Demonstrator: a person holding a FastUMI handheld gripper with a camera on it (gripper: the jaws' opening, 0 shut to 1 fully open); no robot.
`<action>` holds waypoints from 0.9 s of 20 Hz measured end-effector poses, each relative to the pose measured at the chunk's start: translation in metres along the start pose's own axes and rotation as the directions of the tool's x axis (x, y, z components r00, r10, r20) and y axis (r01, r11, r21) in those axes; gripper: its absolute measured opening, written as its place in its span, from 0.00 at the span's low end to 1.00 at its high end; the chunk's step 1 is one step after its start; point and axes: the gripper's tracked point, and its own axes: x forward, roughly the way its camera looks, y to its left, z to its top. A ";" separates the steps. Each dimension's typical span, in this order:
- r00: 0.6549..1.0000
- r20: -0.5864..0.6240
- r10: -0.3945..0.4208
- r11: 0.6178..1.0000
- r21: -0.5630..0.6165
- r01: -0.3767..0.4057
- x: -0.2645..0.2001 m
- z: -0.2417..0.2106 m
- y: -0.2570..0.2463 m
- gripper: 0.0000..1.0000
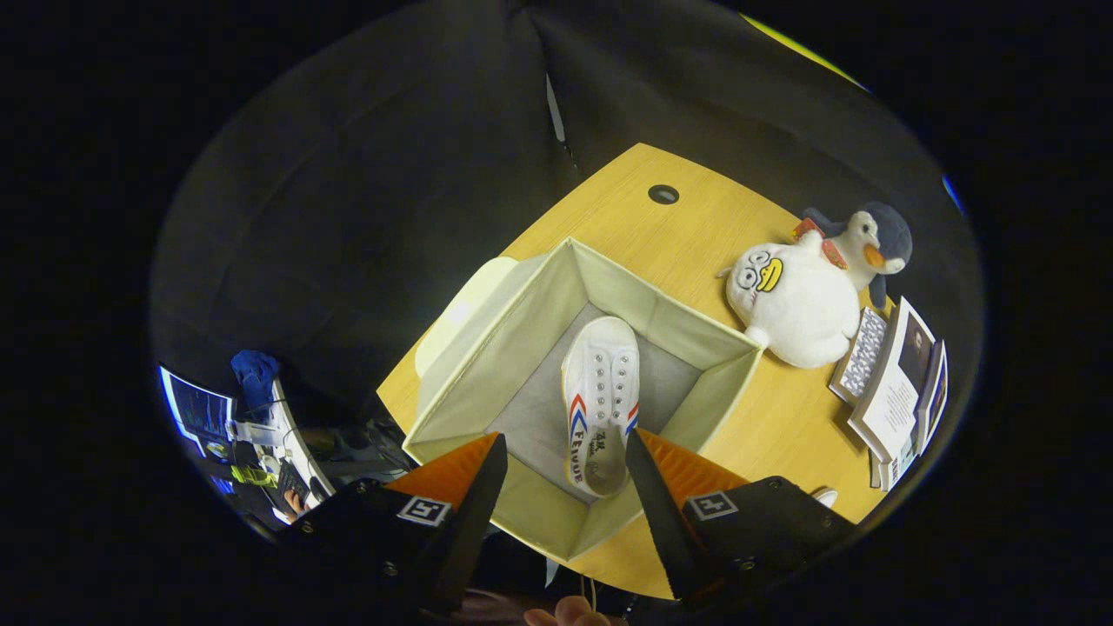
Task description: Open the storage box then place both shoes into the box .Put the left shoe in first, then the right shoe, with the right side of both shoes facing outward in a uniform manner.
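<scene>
Jaws (565,487) spread wide, holding nothing, hovering above the open storage box (487,365). One white shoe (600,391) lies on the box floor just ahead of them, heel nearest. Canvas looks light and soft; best pinched at the heel collar, I'd guess. Box walls are floppy fabric, may snag. Plush penguin toys (804,296) and booklets (896,382) sit beside the box on the tabletop (626,200), apart from it.

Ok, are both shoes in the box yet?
No, one white shoe lies on the floor of the open storage box, seen between the fingers of the open gripper, which holds nothing.
</scene>
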 end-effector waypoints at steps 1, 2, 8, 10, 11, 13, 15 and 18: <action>1.000 0.010 0.010 1.000 0.015 -0.011 -0.007 0.000 -0.003 0.84; 1.000 0.022 0.019 0.999 0.029 -0.020 -0.016 -0.002 -0.009 0.84; 0.992 0.111 0.057 0.988 0.138 -0.072 -0.067 -0.024 -0.057 0.84; 0.991 0.127 0.033 0.986 0.160 -0.054 -0.080 -0.036 -0.083 0.84; 0.991 0.134 0.025 0.982 0.180 -0.049 -0.085 -0.043 -0.093 0.84; 0.990 0.144 0.011 0.976 0.214 -0.042 -0.094 -0.061 -0.118 0.84; 0.986 0.165 -0.012 0.972 0.232 -0.027 -0.101 -0.080 -0.144 0.84; 0.988 0.147 -0.044 0.958 0.285 0.000 -0.109 -0.114 -0.176 0.84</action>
